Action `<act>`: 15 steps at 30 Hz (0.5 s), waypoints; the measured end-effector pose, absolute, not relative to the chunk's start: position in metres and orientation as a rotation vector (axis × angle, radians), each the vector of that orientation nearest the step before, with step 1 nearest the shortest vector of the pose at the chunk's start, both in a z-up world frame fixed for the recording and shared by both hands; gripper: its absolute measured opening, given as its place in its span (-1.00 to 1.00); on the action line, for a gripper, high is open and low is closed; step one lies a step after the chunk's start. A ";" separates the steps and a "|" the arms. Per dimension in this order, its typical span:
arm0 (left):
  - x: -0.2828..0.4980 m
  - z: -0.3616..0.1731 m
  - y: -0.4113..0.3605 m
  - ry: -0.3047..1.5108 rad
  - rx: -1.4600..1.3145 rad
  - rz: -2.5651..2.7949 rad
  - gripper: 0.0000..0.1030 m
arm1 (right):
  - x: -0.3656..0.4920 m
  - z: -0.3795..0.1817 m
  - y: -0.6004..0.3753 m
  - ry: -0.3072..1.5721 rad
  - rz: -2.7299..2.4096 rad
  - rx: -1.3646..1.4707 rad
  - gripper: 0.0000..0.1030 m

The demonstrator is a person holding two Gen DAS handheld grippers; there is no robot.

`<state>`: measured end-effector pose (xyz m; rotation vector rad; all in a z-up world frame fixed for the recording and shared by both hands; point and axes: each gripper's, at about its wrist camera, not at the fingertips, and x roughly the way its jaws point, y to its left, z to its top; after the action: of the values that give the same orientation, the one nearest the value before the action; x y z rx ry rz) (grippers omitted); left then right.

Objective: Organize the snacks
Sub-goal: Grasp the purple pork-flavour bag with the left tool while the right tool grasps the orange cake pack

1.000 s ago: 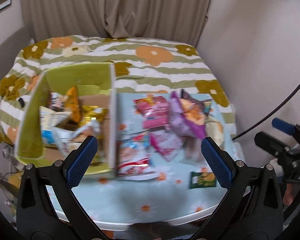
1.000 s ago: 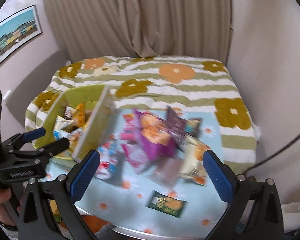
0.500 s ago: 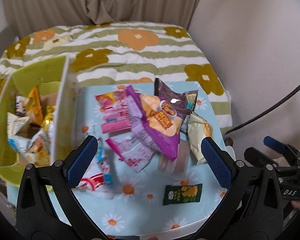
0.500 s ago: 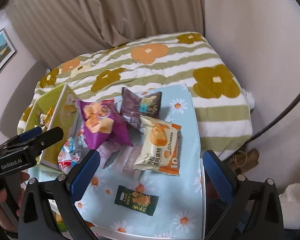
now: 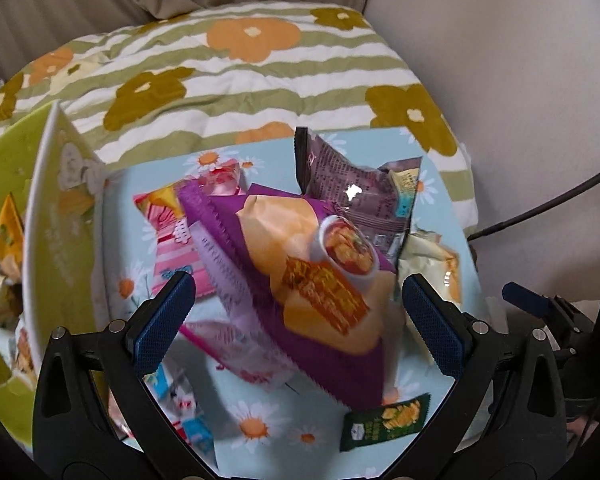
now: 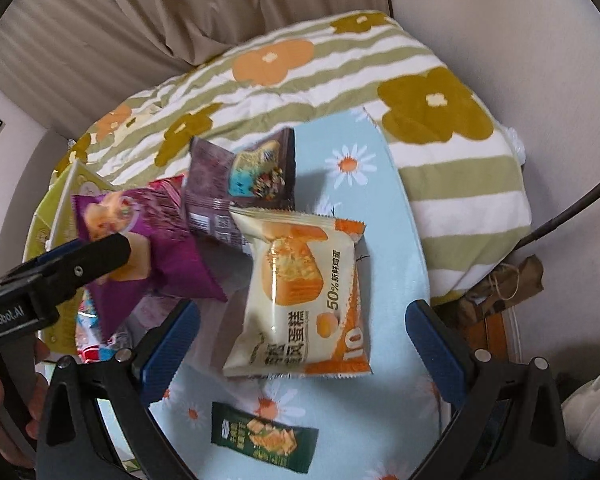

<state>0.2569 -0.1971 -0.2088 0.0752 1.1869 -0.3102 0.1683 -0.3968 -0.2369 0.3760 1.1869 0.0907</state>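
My left gripper (image 5: pixel 298 320) hangs over the snack pile with its blue fingers (image 5: pixel 162 318) spread wide, nothing between them but the purple chip bag (image 5: pixel 300 280) lying below. My right gripper (image 6: pixel 300 344) is spread just as wide above the cream-and-orange cake packet (image 6: pixel 300 292), not touching it as far as I can tell.

The snacks sit on a table (image 6: pixel 384 240) with a light blue daisy cloth. The purple bag lies on top of a pink striped packet (image 5: pixel 172 248) and over the near edge of a dark brown packet (image 5: pixel 352 196), so both are only partly visible. Under its near corner there is a pale pink wrapper, too blurred for me to read. A small dark green packet (image 6: pixel 264 438) lies alone near the table's front edge. The cake packet covers one corner of the brown one in the right view.

At the left stands a yellow-green box (image 5: pixel 4 168) with a white wall; it is cut off by the frame, and I make out only a few wrappers inside. More small packets beside it are hidden behind my left gripper's arm. Beyond the table is a bed with a flowered striped cover (image 5: pixel 240 64).
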 end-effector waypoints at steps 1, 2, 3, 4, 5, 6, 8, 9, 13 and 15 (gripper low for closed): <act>0.260 -0.214 -0.199 1.199 0.086 -0.315 0.99 | 0.170 -0.240 -0.397 1.193 0.091 0.378 0.99; 0.263 -0.217 -0.201 1.206 0.092 -0.319 0.99 | 0.174 -0.245 -0.396 1.206 0.093 0.382 0.99; 0.265 -0.221 -0.203 1.215 0.099 -0.323 0.99 | 0.175 -0.249 -0.396 1.214 0.095 0.386 0.98; 0.268 -0.225 -0.205 1.224 0.110 -0.324 0.99 | 0.177 -0.253 -0.396 1.220 0.095 0.391 0.98; 0.270 -0.228 -0.206 1.231 0.118 -0.326 0.99 | 0.179 -0.258 -0.397 1.224 0.097 0.396 0.98; 0.272 -0.231 -0.208 1.235 0.124 -0.329 0.99 | 0.180 -0.261 -0.397 1.228 0.099 0.398 0.98; 0.273 -0.234 -0.209 1.240 0.137 -0.334 0.99 | 0.183 -0.266 -0.397 1.233 0.102 0.399 0.98; 0.273 -0.235 -0.209 1.241 0.140 -0.339 0.97 | 0.184 -0.267 -0.396 1.234 0.104 0.400 0.98; 0.275 -0.238 -0.208 1.251 0.138 -0.357 0.72 | 0.187 -0.274 -0.394 1.239 0.119 0.405 0.96; 0.274 -0.237 -0.208 1.251 0.145 -0.361 0.68 | 0.189 -0.276 -0.393 1.242 0.127 0.401 0.92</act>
<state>0.2744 -0.2080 -0.2372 0.1447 1.2508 -0.3614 0.1892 -0.3927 -0.2763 0.4010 1.2422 0.1268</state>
